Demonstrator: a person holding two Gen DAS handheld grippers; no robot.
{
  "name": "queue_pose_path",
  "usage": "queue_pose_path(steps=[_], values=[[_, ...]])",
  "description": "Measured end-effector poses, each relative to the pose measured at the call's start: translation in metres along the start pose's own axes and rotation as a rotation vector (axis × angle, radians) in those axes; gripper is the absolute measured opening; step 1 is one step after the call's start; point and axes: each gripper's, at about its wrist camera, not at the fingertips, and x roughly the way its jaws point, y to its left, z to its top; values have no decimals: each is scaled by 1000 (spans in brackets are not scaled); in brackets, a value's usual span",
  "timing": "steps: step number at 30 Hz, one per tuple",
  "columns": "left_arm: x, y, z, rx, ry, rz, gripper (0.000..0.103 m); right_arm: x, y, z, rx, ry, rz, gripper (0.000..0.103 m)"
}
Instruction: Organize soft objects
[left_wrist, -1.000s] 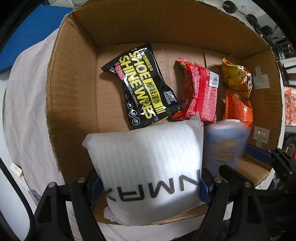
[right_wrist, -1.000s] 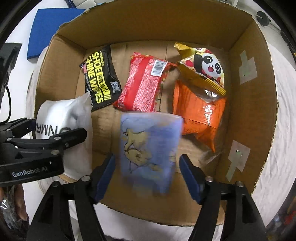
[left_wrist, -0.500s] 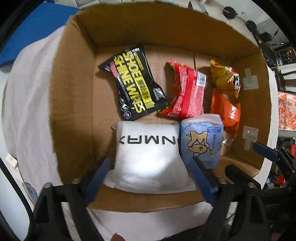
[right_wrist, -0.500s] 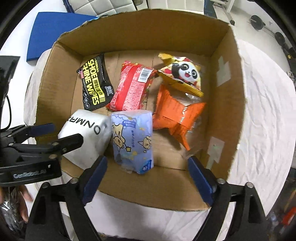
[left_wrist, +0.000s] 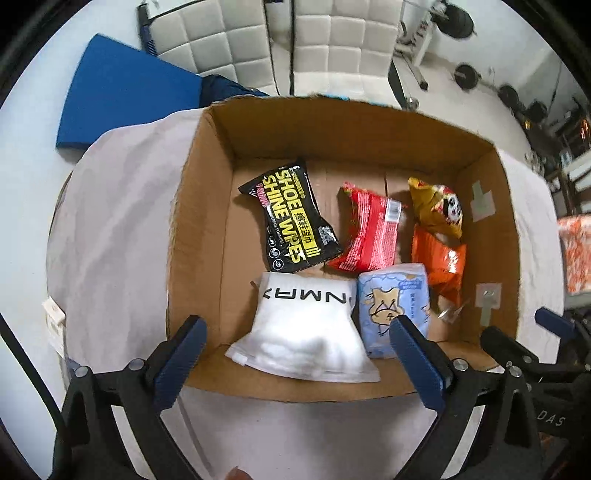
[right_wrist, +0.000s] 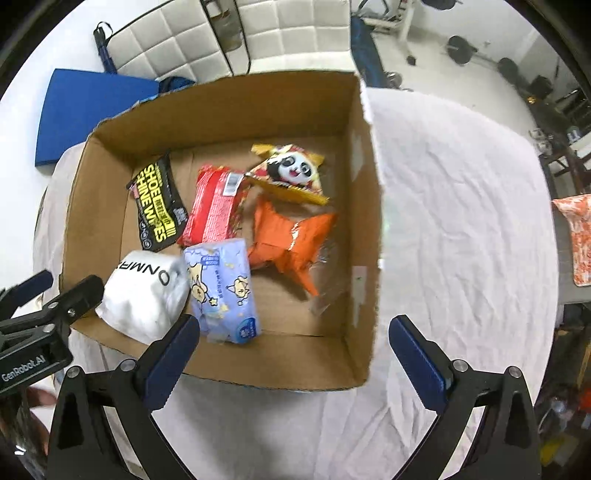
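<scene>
An open cardboard box (left_wrist: 192, 236) (right_wrist: 364, 229) stands on a white cloth. Inside lie a white pack (left_wrist: 306, 325) (right_wrist: 142, 291), a light blue tissue pack (left_wrist: 393, 306) (right_wrist: 221, 288), a black shoe wipes pack (left_wrist: 291, 214) (right_wrist: 155, 206), a red packet (left_wrist: 369, 232) (right_wrist: 214, 210), a yellow panda bag (left_wrist: 439, 210) (right_wrist: 290, 173) and an orange bag (left_wrist: 439, 262) (right_wrist: 288, 243). My left gripper (left_wrist: 295, 362) is open and empty above the box's near wall. My right gripper (right_wrist: 295, 358) is open and empty, above the near right corner.
The white cloth (right_wrist: 461, 240) covers the table right of the box. A blue mat (left_wrist: 122, 99) and white padded chairs (left_wrist: 258, 40) lie beyond the table. An orange patterned cloth (right_wrist: 576, 236) is at the far right. The left gripper's body (right_wrist: 40, 325) shows at the right wrist view's left edge.
The left gripper let go of the white pack and the right gripper let go of the blue tissue pack; both packs now lie in the box. Both grippers opened and drew back upward.
</scene>
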Motion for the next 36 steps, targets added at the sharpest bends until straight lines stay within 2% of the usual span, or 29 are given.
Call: queue_pose_path(steps=[7, 22, 25, 33, 36], values=[[-11, 8, -8, -61, -52, 12, 101, -17, 0, -5, 4, -46, -21, 103], [-52, 4, -23, -55, -143, 49, 101, -46, 1, -17, 3, -93, -22, 103], [-71, -1, -27, -50, -163, 33, 101, -69, 0, -24, -2, -134, -30, 103], [-150, -10, -52, -58, -264, -34, 101, -153, -12, -62, 7, -197, 29, 103], [-181, -17, -66, -41, -301, -16, 101, -183, -14, -77, -8, -226, 30, 103]])
